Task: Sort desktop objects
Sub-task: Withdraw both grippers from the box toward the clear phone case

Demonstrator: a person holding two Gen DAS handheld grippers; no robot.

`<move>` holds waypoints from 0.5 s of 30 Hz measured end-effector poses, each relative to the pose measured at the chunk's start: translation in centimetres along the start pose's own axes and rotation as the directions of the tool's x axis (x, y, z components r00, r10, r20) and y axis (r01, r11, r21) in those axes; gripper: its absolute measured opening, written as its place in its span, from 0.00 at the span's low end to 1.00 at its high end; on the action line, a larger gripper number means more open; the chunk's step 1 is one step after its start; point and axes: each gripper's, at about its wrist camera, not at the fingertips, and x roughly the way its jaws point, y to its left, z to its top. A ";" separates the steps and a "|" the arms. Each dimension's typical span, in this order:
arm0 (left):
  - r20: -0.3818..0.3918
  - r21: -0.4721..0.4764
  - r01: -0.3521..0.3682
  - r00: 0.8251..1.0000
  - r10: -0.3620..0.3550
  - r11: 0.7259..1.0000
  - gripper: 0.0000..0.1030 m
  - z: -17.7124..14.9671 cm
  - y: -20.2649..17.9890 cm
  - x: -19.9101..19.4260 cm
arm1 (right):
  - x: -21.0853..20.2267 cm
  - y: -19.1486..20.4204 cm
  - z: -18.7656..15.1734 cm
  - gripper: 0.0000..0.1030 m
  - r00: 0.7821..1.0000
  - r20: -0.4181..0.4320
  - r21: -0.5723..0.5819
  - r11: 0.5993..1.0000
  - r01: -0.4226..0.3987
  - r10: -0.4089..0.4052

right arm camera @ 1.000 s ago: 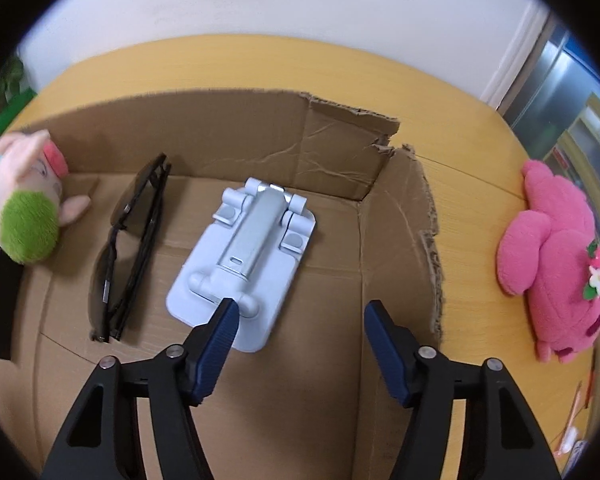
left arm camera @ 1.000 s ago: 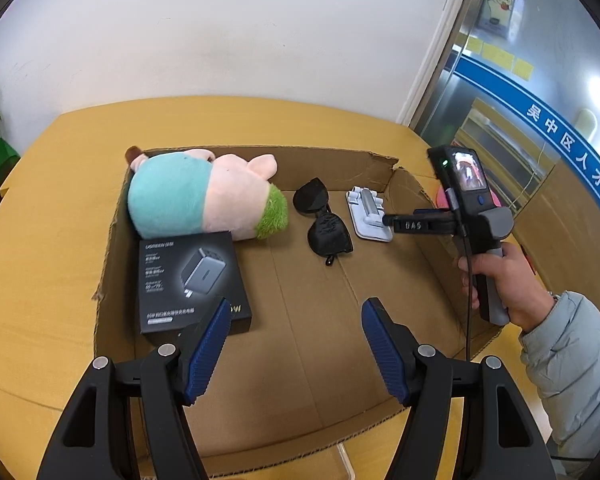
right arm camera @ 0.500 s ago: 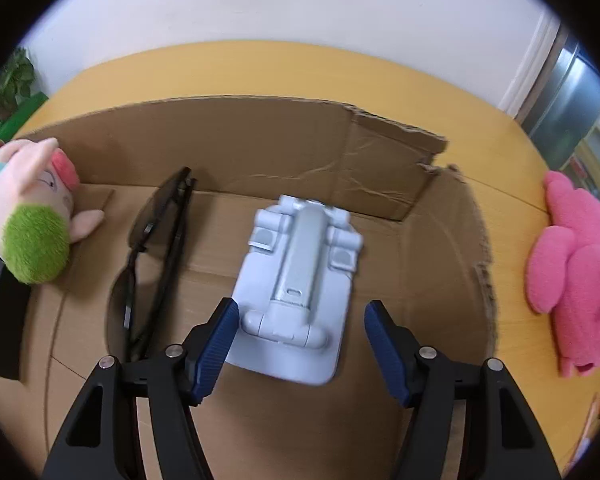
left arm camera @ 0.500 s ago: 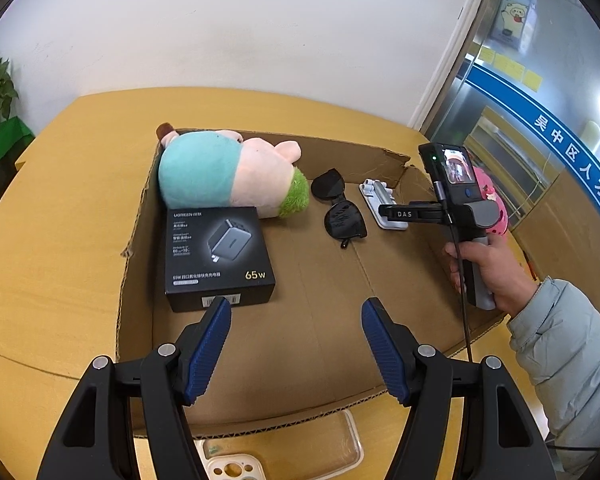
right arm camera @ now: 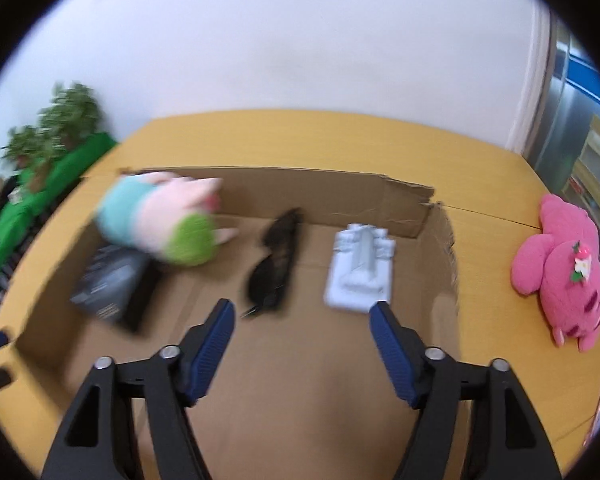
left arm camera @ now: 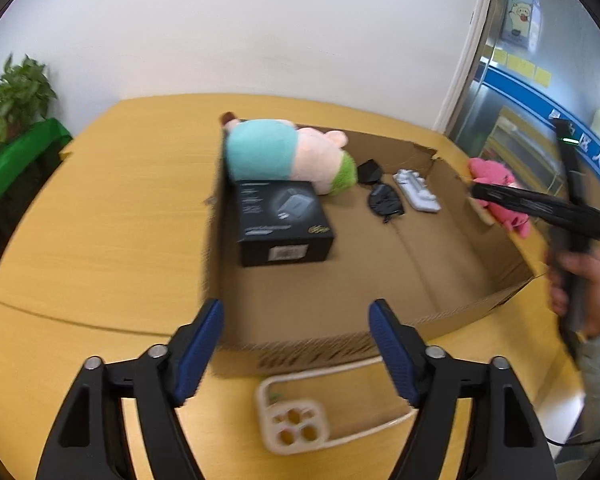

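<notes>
Cardboard box (left arm camera: 440,320) holds four items along its far wall; near floor bare. Left gripper (left arm camera: 296,344) and right gripper (right arm camera: 302,344) spread, holding nothing.

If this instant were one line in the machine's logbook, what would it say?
left gripper: open, empty, above phone case | right gripper: open, empty, over cardboard box | outside box: pink plush, phone case

Left claw (left arm camera: 296,344) gapes wide, blue pads (left arm camera: 198,350) apart, gripping nothing. Right claw (right arm camera: 300,346) is likewise spread and unloaded. The right hand (left arm camera: 580,292) grips its claw's handle, a grey sleeve at the wrist.
</notes>
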 end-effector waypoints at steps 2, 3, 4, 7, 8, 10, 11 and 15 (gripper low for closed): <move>-0.011 0.002 -0.019 1.000 0.019 1.000 0.79 -1.4 0.7 0.0 | -1.9 1.8 -2.6 0.78 0.999 -0.007 -0.045 0.998 -0.052 0.052; -0.025 -0.005 -0.023 0.999 0.023 1.000 0.79 -2.0 1.1 0.3 | -2.5 2.7 -3.4 0.78 0.998 -0.009 -0.055 0.996 -0.066 0.066; -0.039 -0.013 -0.025 0.999 0.025 1.000 0.79 -2.5 1.4 0.5 | -3.3 4.1 -4.8 0.78 0.996 -0.010 -0.064 0.994 -0.092 0.091; -0.084 -0.041 -0.007 0.996 0.004 0.999 0.79 -4.3 2.1 1.1 | -4.6 6.7 -8.9 0.78 0.983 -0.009 -0.046 0.982 -0.185 0.185; -0.097 -0.054 0.007 0.995 -0.012 0.999 0.79 -5.0 2.2 1.4 | -4.3 7.8 -10.4 0.78 0.975 -0.031 -0.044 0.974 -0.223 0.222; -0.112 -0.062 0.025 0.993 -0.032 0.998 0.79 -5.8 2.2 1.9 | -3.3 9.4 -12.0 0.78 0.970 -0.081 -0.047 0.972 -0.232 0.228; -0.122 -0.066 0.027 0.992 -0.035 0.997 0.79 -6.2 2.1 2.2 | -2.7 10.1 -12.7 0.78 0.969 -0.108 -0.041 0.973 -0.228 0.223; -0.169 -0.120 0.053 0.983 -0.073 0.991 0.78 -7.8 2.1 3.8 | 0.2 11.1 -14.3 0.77 0.949 -0.171 0.011 0.964 -0.267 0.265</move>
